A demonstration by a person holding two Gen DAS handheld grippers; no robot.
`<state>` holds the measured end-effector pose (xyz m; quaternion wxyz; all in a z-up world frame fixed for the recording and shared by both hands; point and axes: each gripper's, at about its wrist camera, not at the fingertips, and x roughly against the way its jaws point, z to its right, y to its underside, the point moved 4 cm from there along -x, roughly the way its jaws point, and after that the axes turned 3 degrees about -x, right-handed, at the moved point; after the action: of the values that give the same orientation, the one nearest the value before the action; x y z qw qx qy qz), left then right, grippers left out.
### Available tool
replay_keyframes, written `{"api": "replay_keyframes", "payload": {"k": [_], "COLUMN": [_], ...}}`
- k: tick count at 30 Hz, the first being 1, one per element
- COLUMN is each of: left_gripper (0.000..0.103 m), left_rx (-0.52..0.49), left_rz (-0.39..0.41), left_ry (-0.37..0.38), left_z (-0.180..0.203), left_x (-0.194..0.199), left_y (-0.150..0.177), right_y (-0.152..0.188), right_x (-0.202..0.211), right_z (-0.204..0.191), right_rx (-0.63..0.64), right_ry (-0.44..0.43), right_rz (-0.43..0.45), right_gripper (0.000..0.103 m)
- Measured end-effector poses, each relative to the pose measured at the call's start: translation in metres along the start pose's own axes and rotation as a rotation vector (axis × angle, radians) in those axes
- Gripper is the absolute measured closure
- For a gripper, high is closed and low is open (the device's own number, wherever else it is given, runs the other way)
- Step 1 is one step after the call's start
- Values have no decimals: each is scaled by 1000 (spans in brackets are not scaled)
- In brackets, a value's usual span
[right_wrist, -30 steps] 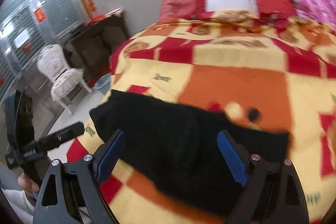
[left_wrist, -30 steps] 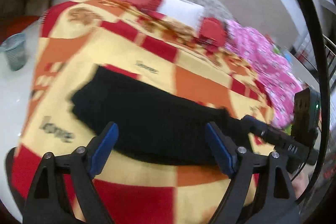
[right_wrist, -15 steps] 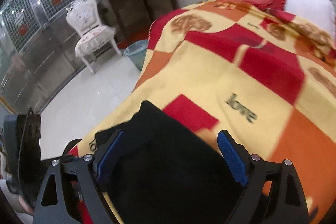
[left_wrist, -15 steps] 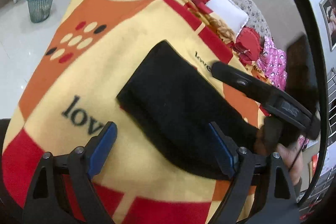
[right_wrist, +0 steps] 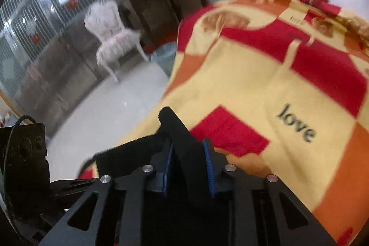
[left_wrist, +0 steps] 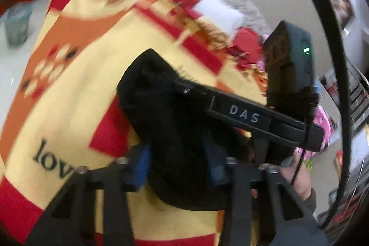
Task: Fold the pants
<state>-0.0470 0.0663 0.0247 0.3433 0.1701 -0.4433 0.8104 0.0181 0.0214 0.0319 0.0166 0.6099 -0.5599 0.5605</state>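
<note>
Pinching black pants (left_wrist: 175, 130) on blanket (right_wrist: 242, 75): both grippers' fingers just closed on fabric.

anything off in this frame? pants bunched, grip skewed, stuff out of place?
Nothing stands out. Both grippers have just closed on the black pants: left gripper and right gripper each pinch a fold of cloth. The fabric humps up between them on the blanket, as expected in a pinch.
</note>
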Motion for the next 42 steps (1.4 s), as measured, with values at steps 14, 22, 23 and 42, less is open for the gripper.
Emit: {"api": "replay_keyframes", "payload": {"k": [14, 22, 23, 42], "left_gripper": [95, 95, 95, 59], "left_rx": [-310, -314, -314, -343], "left_rz": [-217, -212, -211, -21], "left_ry": [287, 255, 255, 160], "left_z": [149, 141, 140, 122], "left_x": [-56, -46, -44, 16], "left_y": [51, 52, 53, 18], "right_y": [87, 85, 81, 99], "right_x": [224, 196, 184, 254], "right_z": [82, 83, 82, 35], "right_rx": [-308, -331, -333, -224], "right_ry": [189, 48, 46, 100], "right_rz": [376, 350, 327, 465], "right_gripper": [35, 0, 0, 89]}}
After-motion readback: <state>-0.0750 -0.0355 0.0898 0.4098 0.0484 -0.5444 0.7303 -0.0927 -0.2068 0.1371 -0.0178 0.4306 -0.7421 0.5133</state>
